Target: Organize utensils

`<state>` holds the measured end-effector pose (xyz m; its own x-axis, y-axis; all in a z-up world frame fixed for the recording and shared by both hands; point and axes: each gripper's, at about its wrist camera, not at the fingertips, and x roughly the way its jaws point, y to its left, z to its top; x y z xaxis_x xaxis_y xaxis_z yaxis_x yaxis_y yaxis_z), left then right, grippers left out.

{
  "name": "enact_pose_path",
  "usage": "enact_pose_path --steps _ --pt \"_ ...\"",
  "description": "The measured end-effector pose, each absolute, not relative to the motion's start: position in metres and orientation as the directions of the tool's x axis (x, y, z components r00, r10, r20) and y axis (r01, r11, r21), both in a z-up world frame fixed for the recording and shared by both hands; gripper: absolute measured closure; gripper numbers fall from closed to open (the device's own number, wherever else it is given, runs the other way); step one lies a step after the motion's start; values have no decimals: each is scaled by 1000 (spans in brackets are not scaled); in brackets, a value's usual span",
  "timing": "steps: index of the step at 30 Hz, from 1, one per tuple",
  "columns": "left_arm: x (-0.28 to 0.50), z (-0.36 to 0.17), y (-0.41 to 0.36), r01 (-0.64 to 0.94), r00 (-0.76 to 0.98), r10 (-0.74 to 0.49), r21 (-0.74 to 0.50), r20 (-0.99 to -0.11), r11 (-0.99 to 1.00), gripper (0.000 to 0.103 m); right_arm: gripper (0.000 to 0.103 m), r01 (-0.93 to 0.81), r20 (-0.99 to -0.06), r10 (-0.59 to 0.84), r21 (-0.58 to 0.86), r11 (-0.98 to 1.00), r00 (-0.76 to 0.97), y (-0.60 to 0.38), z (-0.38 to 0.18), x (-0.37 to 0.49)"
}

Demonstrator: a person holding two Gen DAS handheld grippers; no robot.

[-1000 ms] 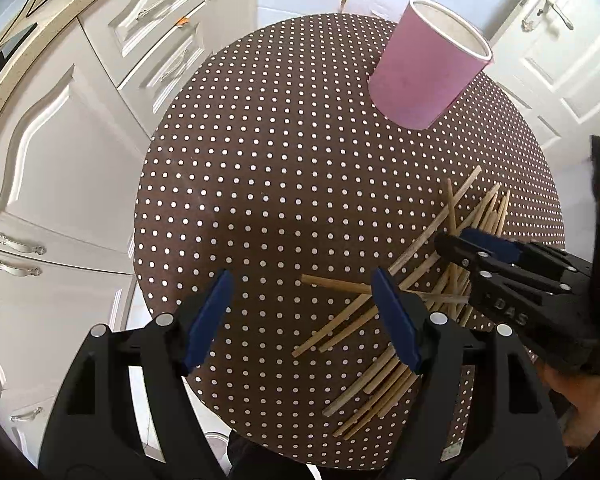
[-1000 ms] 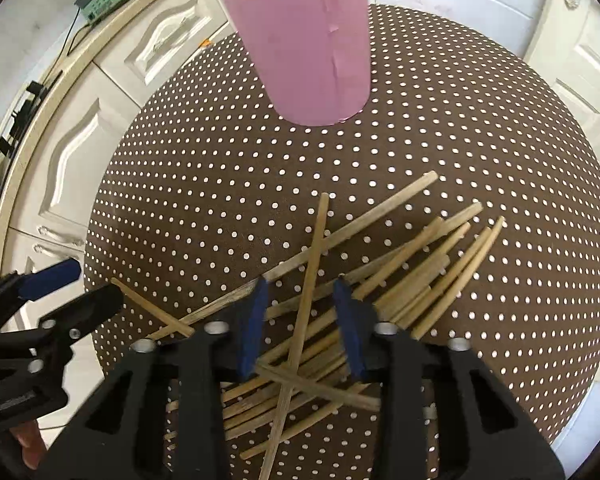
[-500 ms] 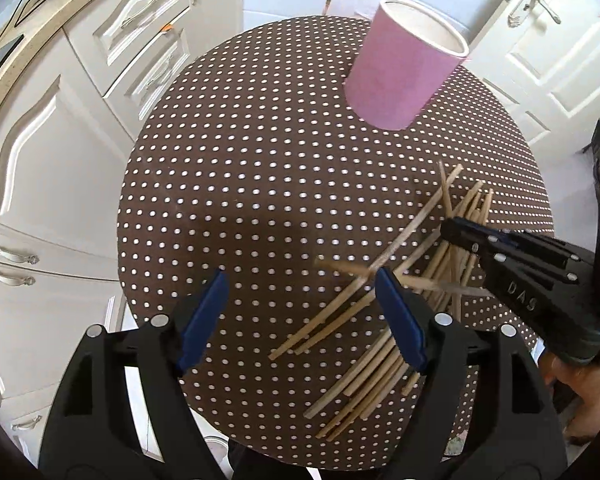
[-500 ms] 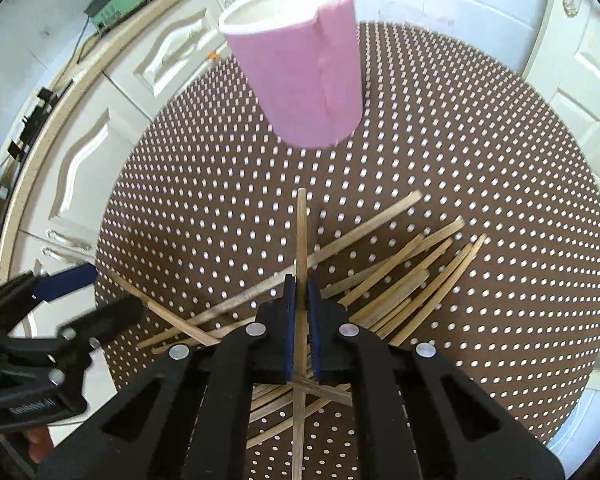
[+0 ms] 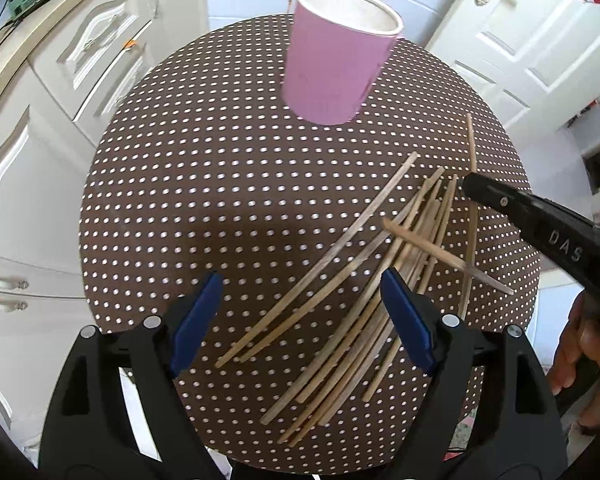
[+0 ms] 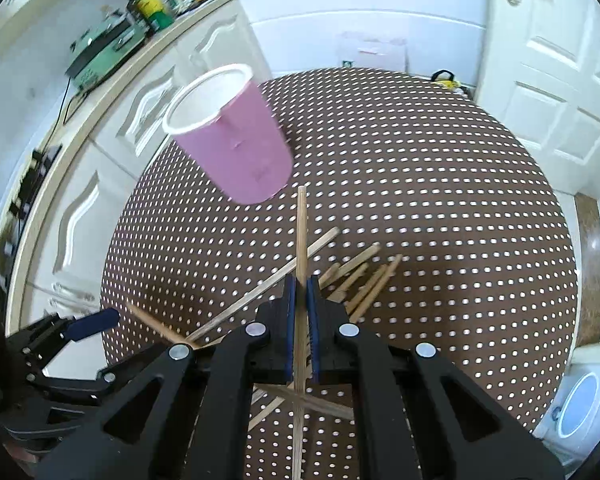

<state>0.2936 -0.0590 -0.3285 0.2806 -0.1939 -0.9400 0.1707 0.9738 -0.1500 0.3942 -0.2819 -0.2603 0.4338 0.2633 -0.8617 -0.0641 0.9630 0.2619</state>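
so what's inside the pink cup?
Pink cup shows only bare white inner wall near the rim; no sticks poke out. Its bottom is hidden by the near wall.

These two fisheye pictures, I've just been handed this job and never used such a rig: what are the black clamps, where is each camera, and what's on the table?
There is no robot here. A person holds a pair of black tongs with blue pads in each hand, and a camera on each pair looks forward along its fingers.

The left wrist view looks down over the left tongs, which are open and hold nothing; their jaws have just been opening. The right wrist view looks over the right tongs, shut on one chopstick that points toward the pink cup.

On the brown dotted table lie a loose heap of wooden chopsticks and the upright, open-topped cup. The right tongs also show at the right edge of the left view.
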Motion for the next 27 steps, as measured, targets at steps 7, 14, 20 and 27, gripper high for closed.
enact_pose_path --steps 7,14,20,27 --pt "294 -336 -53 150 259 -192 -157 -947 976 22 98 -11 -846 271 299 954 459 -298 -258 400" --pt "299 -344 -44 122 238 -189 -164 -953 979 20 98 24 -849 280 325 945 449 -305 -267 403" --pt "305 -349 -57 150 212 -203 -173 -956 973 20 98 47 -848 281 336 941 449 -315 -271 406" --pt "312 -353 -84 213 209 -194 -149 -959 966 20 98 99 -835 247 336 937 492 -340 -264 407"
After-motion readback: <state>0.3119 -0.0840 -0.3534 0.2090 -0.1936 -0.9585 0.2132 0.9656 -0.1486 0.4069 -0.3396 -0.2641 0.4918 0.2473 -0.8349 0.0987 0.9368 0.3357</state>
